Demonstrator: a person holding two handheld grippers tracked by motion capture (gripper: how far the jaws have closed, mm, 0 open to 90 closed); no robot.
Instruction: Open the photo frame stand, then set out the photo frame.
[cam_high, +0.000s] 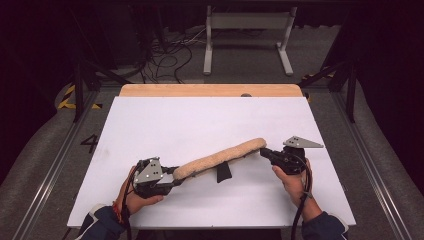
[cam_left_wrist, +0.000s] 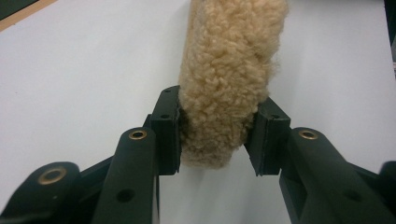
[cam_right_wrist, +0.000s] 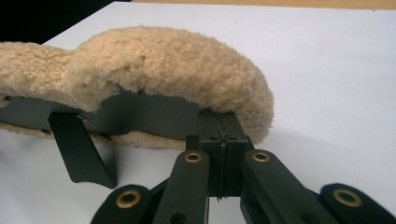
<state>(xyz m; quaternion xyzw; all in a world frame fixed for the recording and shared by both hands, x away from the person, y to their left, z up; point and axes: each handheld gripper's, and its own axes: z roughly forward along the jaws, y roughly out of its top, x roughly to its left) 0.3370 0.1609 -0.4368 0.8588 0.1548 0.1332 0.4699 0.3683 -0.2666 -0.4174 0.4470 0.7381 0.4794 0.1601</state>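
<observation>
A long tan fleece pad (cam_high: 220, 157) with a dark inner lining is held lifted over the white table (cam_high: 200, 120), stretched between both grippers. My left gripper (cam_high: 170, 181) is shut on the pad's near-left end; in the left gripper view the fleece pad (cam_left_wrist: 229, 70) bulges between the black jaws of the left gripper (cam_left_wrist: 218, 137). My right gripper (cam_high: 264, 152) pinches the far-right end. In the right gripper view the jaws of the right gripper (cam_right_wrist: 223, 135) are pressed together on the pad's dark lining edge (cam_right_wrist: 149, 116). A black strap tab (cam_high: 223, 172) hangs from the pad's middle, the same tab (cam_right_wrist: 79, 149) showing at lower left.
The white board lies on a wooden tabletop (cam_high: 210, 90). Beyond the table stand a white metal frame (cam_high: 247, 35) and loose cables (cam_high: 165, 55) on the grey floor. Black frame legs (cam_high: 80, 85) flank the table.
</observation>
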